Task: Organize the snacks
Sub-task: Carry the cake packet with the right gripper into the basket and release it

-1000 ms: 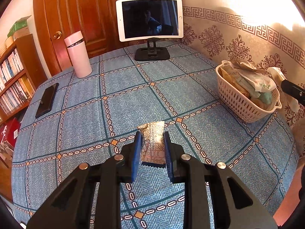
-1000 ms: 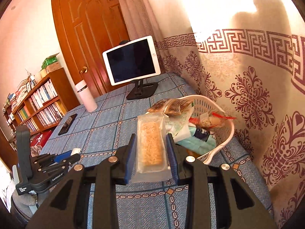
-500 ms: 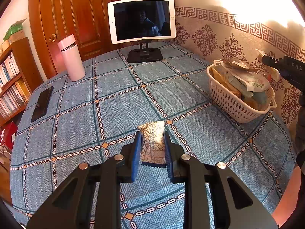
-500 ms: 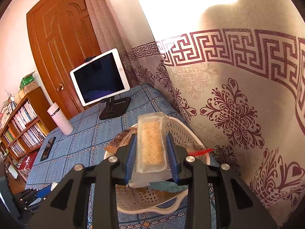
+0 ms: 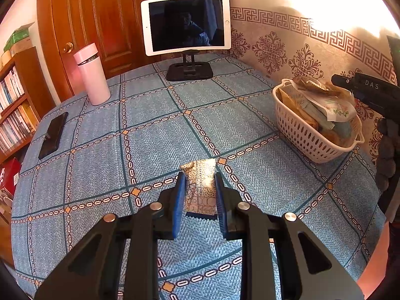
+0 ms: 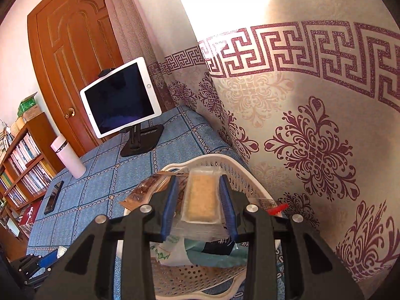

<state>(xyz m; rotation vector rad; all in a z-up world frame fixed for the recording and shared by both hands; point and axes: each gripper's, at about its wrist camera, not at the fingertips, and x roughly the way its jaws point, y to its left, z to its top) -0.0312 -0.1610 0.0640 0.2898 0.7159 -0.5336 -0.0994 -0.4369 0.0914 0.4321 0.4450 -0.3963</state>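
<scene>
Right tongs (image 6: pixel 199 201) pinch a clear-wrapped golden crispy bar (image 6: pixel 202 200) over the white perforated plastic basket (image 6: pixel 240 172), left tongs (image 5: pixel 199 195) clamping a patterned beige snack packet (image 5: pixel 200 187).

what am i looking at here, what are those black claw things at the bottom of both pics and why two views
There is no robot: a person holds one two-finger tool in each hand, with a fisheye camera on each looking along its fingers. One picture is from the left tool, which grips a patterned snack packet above a blue checked tablecloth. The other is from the right tool, which holds a clear-wrapped snack bar over a white basket already holding other snacks. Also on the table: a tablet on a stand, a pink bottle and a black phone.
</scene>
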